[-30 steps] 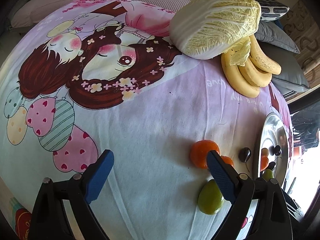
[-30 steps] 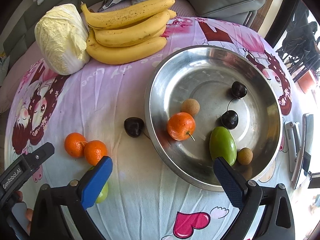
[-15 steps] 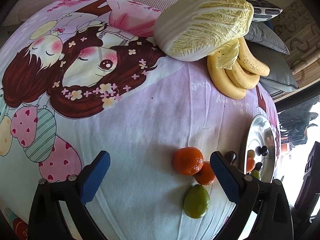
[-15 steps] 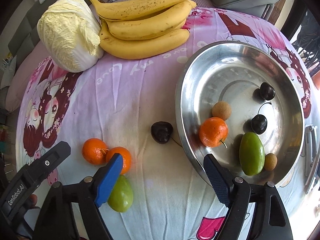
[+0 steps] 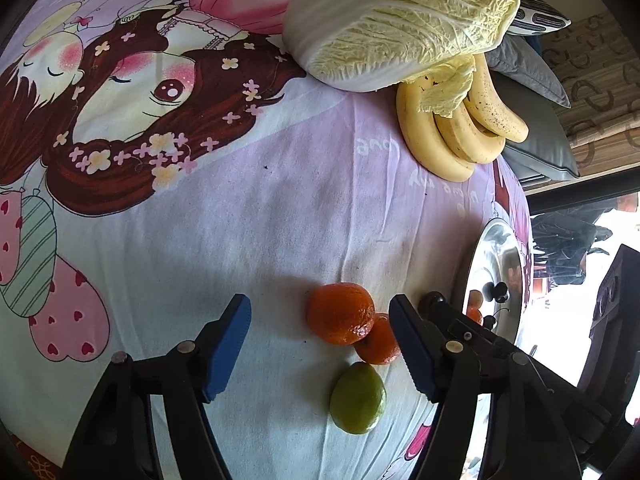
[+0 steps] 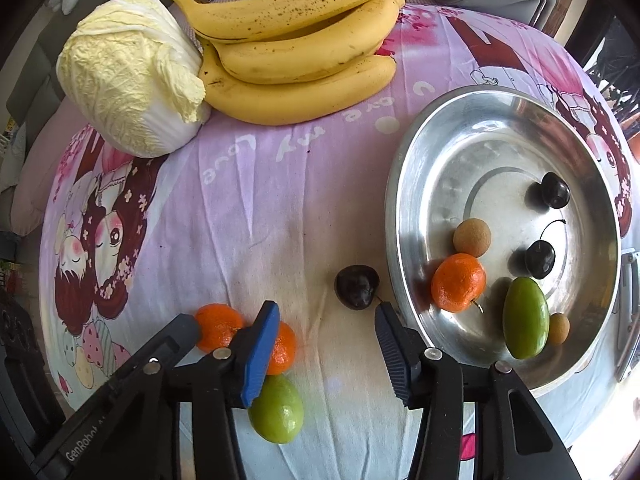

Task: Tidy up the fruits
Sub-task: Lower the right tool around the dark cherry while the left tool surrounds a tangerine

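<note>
Fruits on the cloth-covered bench (image 6: 256,208): two tangerines touching each other, a green lime-like fruit just below them, a dark cherry to their right, then the steel bowl.

Your left gripper (image 5: 320,346) has its fingers (image 5: 227,350) wide apart, holding nothing. In its view the larger tangerine (image 5: 341,313) and the smaller tangerine (image 5: 378,340) sit between the tips, toward the right finger; the smaller one is just beside or touching that pad, can't tell which. The green fruit (image 5: 358,397) lies nearer the camera, between the fingers, touching neither. Open cloth lies to the left of the tangerines.

Your right gripper (image 6: 325,350) is also spread, fingers (image 6: 260,350) empty. Its left pad overlaps the tangerine (image 6: 282,347) and the green fruit (image 6: 276,414) in view; contact can't be confirmed. The cherry (image 6: 357,286) lies just ahead of the gap between the tips, touching neither. Your left gripper's arm comes in at lower left of this view, beside the other tangerine (image 6: 218,326).

The bowl (image 6: 404,184) rim sits just right of the cherry and close to the right finger. Inside: a tangerine, two longans, two cherries, a green oval fruit. Bananas (image 6: 296,52) and cabbage (image 6: 128,76) lie at the far edge, well apart from both grippers.
</note>
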Motion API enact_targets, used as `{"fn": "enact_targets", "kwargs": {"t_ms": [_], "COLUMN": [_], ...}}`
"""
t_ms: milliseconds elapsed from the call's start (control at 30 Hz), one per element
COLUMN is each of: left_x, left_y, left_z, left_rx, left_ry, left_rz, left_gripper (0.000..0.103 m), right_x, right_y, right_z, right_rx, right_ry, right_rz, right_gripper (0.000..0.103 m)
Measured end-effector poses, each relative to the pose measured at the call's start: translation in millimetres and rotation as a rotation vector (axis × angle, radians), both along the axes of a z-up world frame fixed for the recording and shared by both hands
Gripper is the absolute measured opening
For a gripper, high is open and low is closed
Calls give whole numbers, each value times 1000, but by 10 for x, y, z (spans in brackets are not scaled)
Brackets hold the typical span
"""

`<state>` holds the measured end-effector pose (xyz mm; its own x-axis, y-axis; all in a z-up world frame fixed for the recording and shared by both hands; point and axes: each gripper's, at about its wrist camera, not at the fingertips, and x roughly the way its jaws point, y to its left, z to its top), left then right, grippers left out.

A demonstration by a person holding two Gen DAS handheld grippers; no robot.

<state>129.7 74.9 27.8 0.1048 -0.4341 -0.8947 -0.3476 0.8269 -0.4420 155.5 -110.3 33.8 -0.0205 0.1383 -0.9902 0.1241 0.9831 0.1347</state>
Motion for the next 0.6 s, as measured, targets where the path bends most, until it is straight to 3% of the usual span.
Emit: {"fn": "enact_targets", "kwargs": {"t_ms": [367, 600], "left_x": [36, 59], "left_y": [71, 57], "left_z": [-30, -33], "left_rx": [-44, -54], "left_ry": [17, 32], "left_rz": [37, 31], "left_gripper": [66, 63], "right_x": [173, 299], "right_y": [164, 266], "right_z": [-234, -318], "right_rx": [-102, -141], "right_ry": [40, 40], "right_rz": [2, 7], "right_gripper": [51, 45]}}
